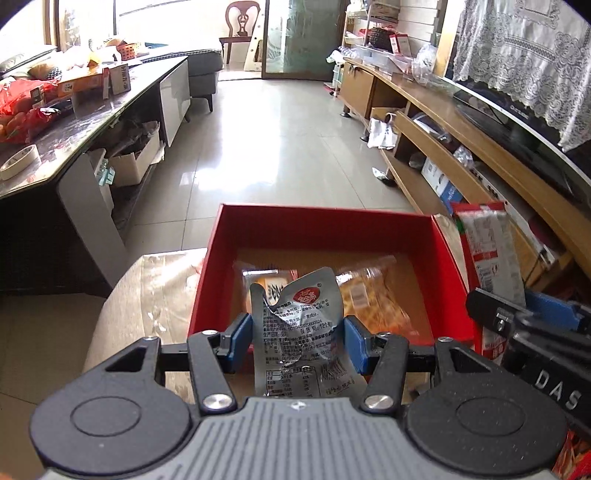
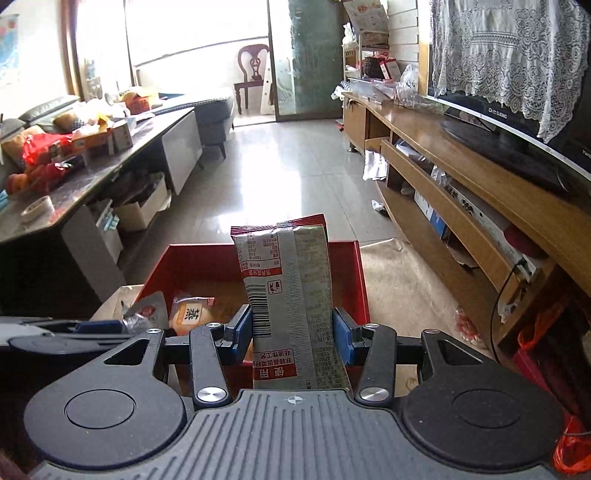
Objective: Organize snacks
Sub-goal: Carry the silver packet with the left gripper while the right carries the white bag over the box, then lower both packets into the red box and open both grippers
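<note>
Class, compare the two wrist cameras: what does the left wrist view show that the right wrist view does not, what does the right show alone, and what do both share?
Left wrist view only: the left gripper seen head-on, closed on a crumpled silver packet; an orange clear-wrapped snack inside the box.

Right wrist view only: the right gripper seen head-on, clamping a tall red and grey packet upright; a red bag at the lower right edge.

Both: the red box, a small yellow-labelled snack inside it, the television with its lace cover, and the wooden chair.

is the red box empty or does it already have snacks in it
Not empty. The red box already holds two clear-wrapped snack packs on its floor; the silver pouch is in the left gripper.
</note>
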The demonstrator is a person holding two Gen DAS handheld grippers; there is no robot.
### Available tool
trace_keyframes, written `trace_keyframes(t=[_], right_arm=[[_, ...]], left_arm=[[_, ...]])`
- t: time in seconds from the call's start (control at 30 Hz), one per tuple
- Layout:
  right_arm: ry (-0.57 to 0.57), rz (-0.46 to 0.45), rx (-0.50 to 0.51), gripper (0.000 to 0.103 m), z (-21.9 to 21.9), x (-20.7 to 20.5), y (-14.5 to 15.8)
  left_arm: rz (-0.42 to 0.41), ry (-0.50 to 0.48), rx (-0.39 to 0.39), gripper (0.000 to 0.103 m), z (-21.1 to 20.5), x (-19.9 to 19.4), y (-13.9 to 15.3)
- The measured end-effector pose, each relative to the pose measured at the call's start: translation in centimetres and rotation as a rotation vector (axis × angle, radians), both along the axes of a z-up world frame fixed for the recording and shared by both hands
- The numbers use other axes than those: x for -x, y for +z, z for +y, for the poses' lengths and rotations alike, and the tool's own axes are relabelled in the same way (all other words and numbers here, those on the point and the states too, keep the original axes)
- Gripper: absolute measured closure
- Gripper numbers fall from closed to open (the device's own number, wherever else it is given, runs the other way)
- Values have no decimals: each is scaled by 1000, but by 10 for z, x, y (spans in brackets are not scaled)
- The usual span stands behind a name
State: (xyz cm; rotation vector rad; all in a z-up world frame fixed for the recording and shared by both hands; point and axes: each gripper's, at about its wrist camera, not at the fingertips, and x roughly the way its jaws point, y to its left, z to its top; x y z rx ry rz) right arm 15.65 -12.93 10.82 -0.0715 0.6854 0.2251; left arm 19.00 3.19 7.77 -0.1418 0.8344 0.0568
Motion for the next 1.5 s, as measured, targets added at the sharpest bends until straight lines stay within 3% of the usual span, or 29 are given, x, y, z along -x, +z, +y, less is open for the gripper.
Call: trace_keyframes(t=[0.5,0.97,1.5], right_arm=[[-6,27,21,49,6,-35,-10],[2,80,50,49,14,-71,-34],[25,163,77,49,17,-89,-64]], left_arm=[[9,25,-1,54,-2,-37,-8],[65,41,-27,54,-8,-73,-34],[128,58,-62,56,-10,-86,-61]])
